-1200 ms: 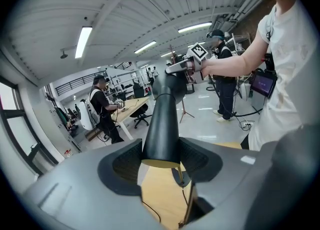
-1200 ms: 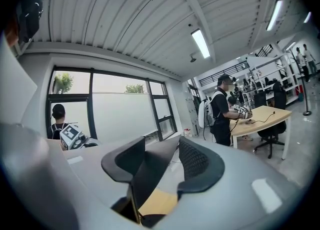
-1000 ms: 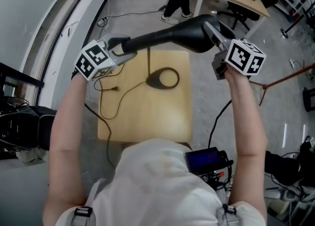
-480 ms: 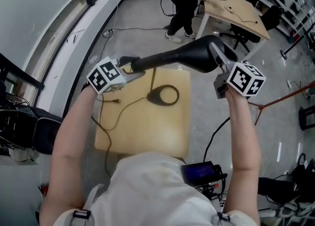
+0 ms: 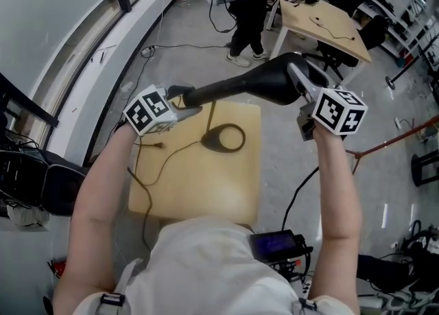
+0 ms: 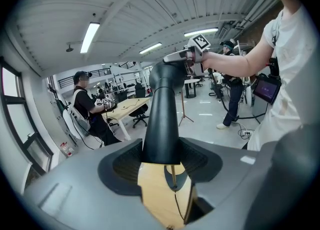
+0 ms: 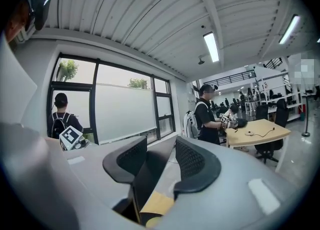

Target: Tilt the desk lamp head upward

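Observation:
A black desk lamp stands with its oval base [image 5: 223,137] on a small wooden table [image 5: 206,190]. Its slim arm [image 5: 216,89] runs almost level to the wide head [image 5: 278,79] at the right. My left gripper [image 5: 182,99] is shut on the arm near its left end; in the left gripper view the arm [image 6: 162,119] fills the gap between both pads. My right gripper [image 5: 302,82] grips the head's far rim. Its jaws have just been closing, and the dark lamp head [image 7: 147,174] sits between the pads in the right gripper view.
The lamp's cable [image 5: 154,152] loops over the table's left side and off its edge. A window wall runs along the left. A person [image 5: 250,5] stands at another wooden desk [image 5: 322,22] behind. A red tripod leg [image 5: 391,138] and floor cables lie to the right.
Both grippers keep their hold on the lamp and stay about where they were. The right gripper has rolled slightly with the lamp head. The head camera has shifted a little.

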